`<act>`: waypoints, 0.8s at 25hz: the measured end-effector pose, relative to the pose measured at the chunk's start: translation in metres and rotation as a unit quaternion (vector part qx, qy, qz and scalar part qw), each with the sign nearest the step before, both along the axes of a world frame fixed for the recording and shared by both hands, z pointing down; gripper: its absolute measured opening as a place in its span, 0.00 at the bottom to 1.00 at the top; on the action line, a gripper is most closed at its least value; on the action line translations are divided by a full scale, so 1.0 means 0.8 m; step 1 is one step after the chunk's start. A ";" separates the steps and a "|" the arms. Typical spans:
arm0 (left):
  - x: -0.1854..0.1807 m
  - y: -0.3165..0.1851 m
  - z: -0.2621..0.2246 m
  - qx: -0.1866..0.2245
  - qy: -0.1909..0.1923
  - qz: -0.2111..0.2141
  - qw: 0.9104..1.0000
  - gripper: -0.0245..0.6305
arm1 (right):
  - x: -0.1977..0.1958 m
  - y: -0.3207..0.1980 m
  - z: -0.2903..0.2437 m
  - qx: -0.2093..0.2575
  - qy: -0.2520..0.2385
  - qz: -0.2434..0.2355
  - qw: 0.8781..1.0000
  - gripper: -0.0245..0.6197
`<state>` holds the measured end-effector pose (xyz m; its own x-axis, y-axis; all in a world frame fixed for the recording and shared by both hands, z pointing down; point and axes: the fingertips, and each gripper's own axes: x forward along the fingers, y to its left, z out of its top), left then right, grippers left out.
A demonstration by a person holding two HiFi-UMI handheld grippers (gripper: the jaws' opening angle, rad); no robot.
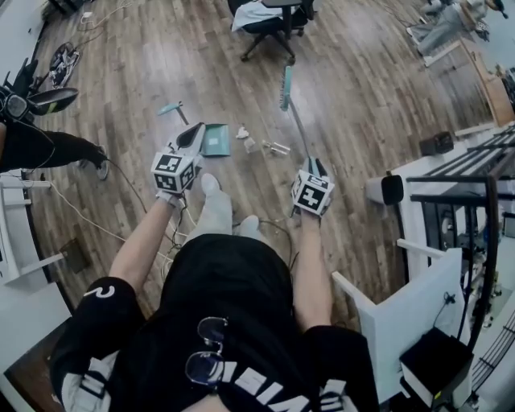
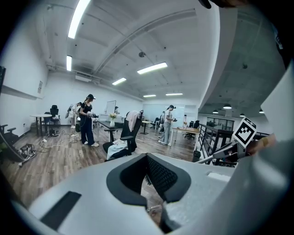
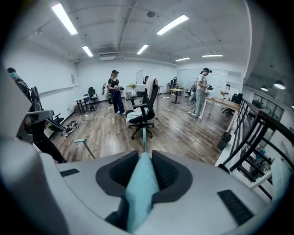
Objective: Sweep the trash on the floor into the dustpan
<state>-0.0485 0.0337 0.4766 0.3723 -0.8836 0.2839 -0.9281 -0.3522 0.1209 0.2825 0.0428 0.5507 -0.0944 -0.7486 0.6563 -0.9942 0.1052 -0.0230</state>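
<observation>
A teal dustpan (image 1: 216,140) lies on the wood floor, and its long handle (image 1: 171,109) stands free beside it. White paper scraps (image 1: 242,133) and a clear plastic bottle (image 1: 278,148) lie just right of the pan. My left gripper (image 1: 195,131) hovers at the pan's left edge, its jaw tips together (image 2: 147,158) with nothing between them. My right gripper (image 1: 313,166) is shut on the broom handle (image 3: 141,186). The teal brush head (image 1: 286,88) rests on the floor beyond the trash. The dustpan handle (image 3: 85,145) also shows in the right gripper view.
A black office chair (image 1: 276,20) stands beyond the broom. Cables (image 1: 121,173) run over the floor at left, near a person's black-clad leg (image 1: 48,146). A white table (image 1: 414,318) and black railing (image 1: 483,165) crowd the right. My white shoes (image 1: 214,197) are below the grippers.
</observation>
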 end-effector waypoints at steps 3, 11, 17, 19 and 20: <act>0.000 -0.009 0.010 -0.005 0.001 0.000 1.000 0.04 | 0.009 -0.007 0.011 -0.006 0.004 0.006 1.000 0.17; 0.014 -0.049 0.048 -0.034 0.006 0.017 0.999 0.04 | 0.047 -0.017 0.068 -0.051 0.019 0.036 0.998 0.17; 0.044 -0.090 0.094 -0.067 0.011 0.051 0.996 0.04 | 0.076 -0.018 0.125 -0.103 0.033 0.069 0.992 0.17; 0.054 -0.105 0.112 -0.080 0.010 0.064 0.995 0.04 | 0.084 -0.021 0.147 -0.121 0.037 0.080 0.989 0.17; 0.057 -0.112 0.121 -0.087 0.010 0.070 0.994 0.04 | 0.087 -0.023 0.159 -0.129 0.038 0.085 0.987 0.17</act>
